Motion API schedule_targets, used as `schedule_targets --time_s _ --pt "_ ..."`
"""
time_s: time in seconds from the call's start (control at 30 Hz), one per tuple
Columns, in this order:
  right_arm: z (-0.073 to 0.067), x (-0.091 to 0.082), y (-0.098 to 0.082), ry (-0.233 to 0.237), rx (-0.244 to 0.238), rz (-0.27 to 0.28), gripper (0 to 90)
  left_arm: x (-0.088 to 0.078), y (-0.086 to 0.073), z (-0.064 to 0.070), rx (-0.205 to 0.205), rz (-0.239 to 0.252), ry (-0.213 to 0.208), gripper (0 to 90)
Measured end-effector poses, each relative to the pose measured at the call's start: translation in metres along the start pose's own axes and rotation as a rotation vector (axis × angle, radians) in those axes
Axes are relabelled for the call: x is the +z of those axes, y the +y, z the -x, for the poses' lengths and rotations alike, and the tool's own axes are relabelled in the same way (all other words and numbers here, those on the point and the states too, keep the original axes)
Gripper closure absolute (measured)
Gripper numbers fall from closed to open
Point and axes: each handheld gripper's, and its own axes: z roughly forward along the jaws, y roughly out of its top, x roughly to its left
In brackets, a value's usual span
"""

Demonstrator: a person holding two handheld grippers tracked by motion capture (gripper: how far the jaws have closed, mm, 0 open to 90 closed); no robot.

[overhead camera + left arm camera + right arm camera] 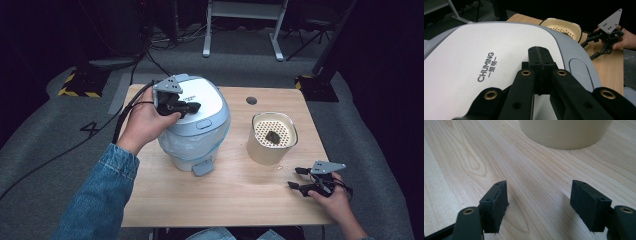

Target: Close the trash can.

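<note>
A white and grey lidded appliance (pixel 200 135) marked CHUMING stands left of the middle of the wooden table (pixel 225 200). My left gripper (pixel 192 106) lies on its lid (pixel 469 50), jaws shut together with nothing between them, tips (pixel 540 58) pointing across the lid toward the cream pot. That cream pot (pixel 262 150) stands to the right, holding a perforated insert with a small dark lump (pixel 272 136) on it. My right gripper (pixel 294 178) rests low at the table's front right, open, its fingertips (pixel 544 202) aimed at the pot's base (pixel 564 132) with bare wood between them.
A grey latch tab (pixel 203 168) sticks out at the appliance's front base. A round cable hole (pixel 251 100) sits near the table's far edge. Cables run over the grey floor at the left, and white desk legs (pixel 277 47) stand behind the table.
</note>
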Motion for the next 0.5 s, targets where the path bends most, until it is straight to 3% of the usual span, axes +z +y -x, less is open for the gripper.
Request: schedule_targets --time_s 0.17,0.2,0.23,0.27,0.37,0.43,0.5 --pt "0.000 0.000 0.000 0.000 0.001 0.000 30.4 0.001 -0.002 0.000 0.010 0.037 0.017 90.0" --pt "0.000 0.000 0.000 0.001 0.003 0.000 30.4 0.001 -0.003 0.000 -0.003 0.051 0.018 87.4" --pt "0.000 0.000 0.000 0.001 0.002 0.000 30.4 0.002 -0.003 0.001 -0.025 0.061 0.040 67.3" --pt "0.000 0.000 0.000 0.001 0.003 0.000 30.4 0.002 -0.004 0.002 -0.035 0.067 0.046 52.7" --pt "0.000 0.000 0.000 0.001 0.003 0.000 30.4 -0.003 -0.006 0.005 -0.030 0.095 0.009 46.6" --pt "0.000 0.000 0.000 0.001 0.003 0.000 30.4 -0.012 -0.005 0.013 0.000 0.110 0.012 42.0" --pt "0.000 0.000 0.000 0.002 0.003 0.000 30.4 -0.019 -0.005 0.019 0.001 0.132 0.004 39.9"
